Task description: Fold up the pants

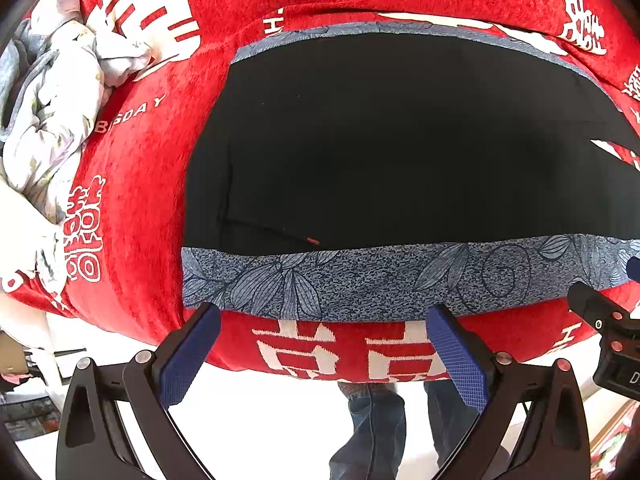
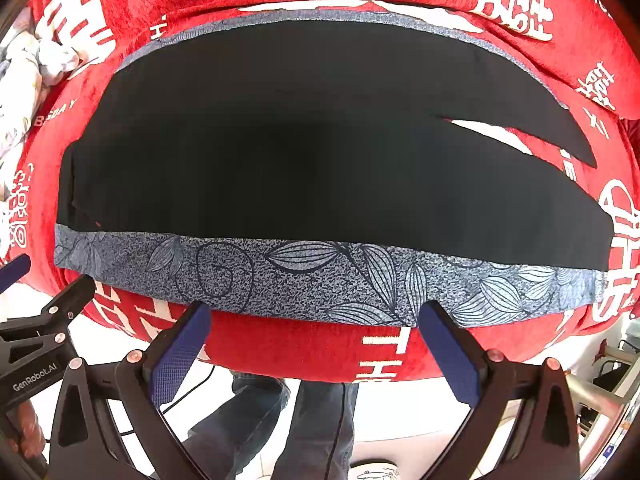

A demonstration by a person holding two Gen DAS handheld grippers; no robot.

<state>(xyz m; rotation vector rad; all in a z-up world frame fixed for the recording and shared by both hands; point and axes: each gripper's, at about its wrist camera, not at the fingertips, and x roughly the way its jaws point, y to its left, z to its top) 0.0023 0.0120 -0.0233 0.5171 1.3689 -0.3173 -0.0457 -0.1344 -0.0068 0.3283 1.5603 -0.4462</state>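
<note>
Black pants (image 1: 400, 148) with a grey-blue leaf-print side band (image 1: 360, 280) lie flat on a red cloth with white characters (image 1: 144, 184). The two legs part at the right (image 2: 500, 136). My left gripper (image 1: 324, 320) is open and empty, its blue pads (image 1: 188, 356) just before the band's near edge at the waist end. My right gripper (image 2: 316, 318) is open and empty at the band's near edge (image 2: 320, 280), further toward the legs. The pants fill the right wrist view (image 2: 320, 152).
A crumpled pale floral garment (image 1: 60, 92) lies at the far left on the red cloth, also visible in the right wrist view (image 2: 24, 76). The near edge of the cloth-covered surface (image 1: 340, 352) is right below the grippers. A person's jeans-clad legs (image 2: 288, 420) stand below it.
</note>
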